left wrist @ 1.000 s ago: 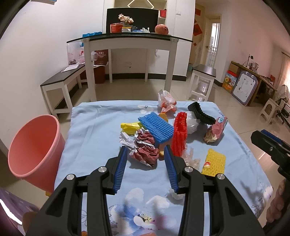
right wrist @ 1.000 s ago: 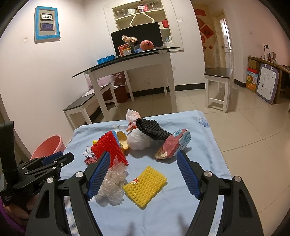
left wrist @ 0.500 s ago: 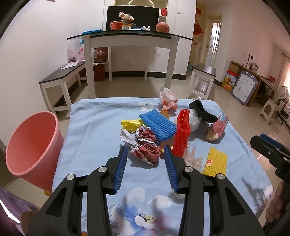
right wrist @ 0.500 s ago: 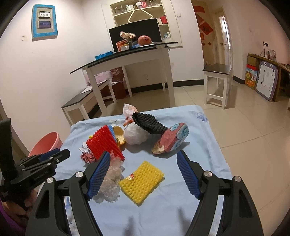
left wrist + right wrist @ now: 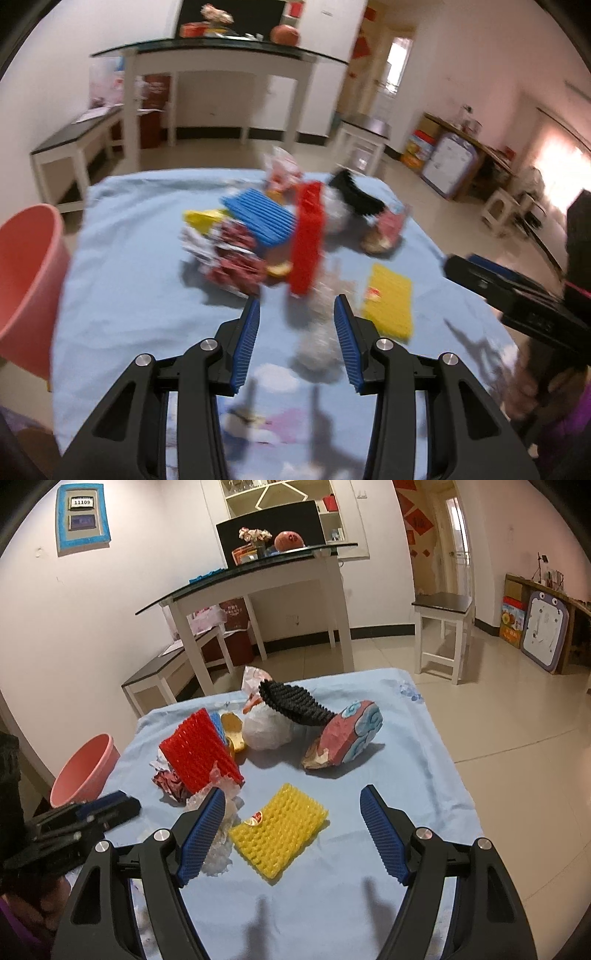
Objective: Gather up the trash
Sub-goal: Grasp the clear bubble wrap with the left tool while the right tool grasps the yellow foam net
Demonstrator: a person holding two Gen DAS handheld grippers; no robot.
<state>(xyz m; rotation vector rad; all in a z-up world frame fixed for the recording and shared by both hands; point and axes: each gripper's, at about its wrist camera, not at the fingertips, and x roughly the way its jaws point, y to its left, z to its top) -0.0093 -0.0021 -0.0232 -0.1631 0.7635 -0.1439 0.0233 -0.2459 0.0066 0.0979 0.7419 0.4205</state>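
1. Now, in the left wrist view, which is motion-blurred, we see the left gripper [image 5: 296,323] over the near part of the blue tablecloth [image 5: 122,295], jaws partly apart and holding nothing.
2. Just past its fingertips we see clear crumpled plastic [image 5: 317,332], partly between the pads but not pinched.
3. Trash sits mid-table: red foam net [image 5: 307,236] standing upright, blue foam net [image 5: 258,218] behind it on the left, a dark red crumpled wrapper [image 5: 232,258] near left of those, a yellow wrapper [image 5: 203,218] further left, and a yellow foam net [image 5: 391,299] flat on the right.
4. At the left edge, off the table, we see the pink bucket [image 5: 26,280]; the right gripper [image 5: 480,277] comes in from the right.
5. Next, in the right wrist view, we see the right gripper [image 5: 291,830] with jaws wide apart and nothing held, the yellow foam net [image 5: 280,830] lying flat between them, not touched.
6. Its left finger overlaps the clear crumpled plastic [image 5: 221,812]; we cannot tell whether they touch.
7. Farther off: red foam net [image 5: 199,753], a white bag [image 5: 264,729] with a black foam net [image 5: 295,703] on top, and a pink-and-blue wrapper [image 5: 347,736] to the right.
8. Far left we see the pink bucket [image 5: 85,771], and the left gripper [image 5: 110,808] at near left.
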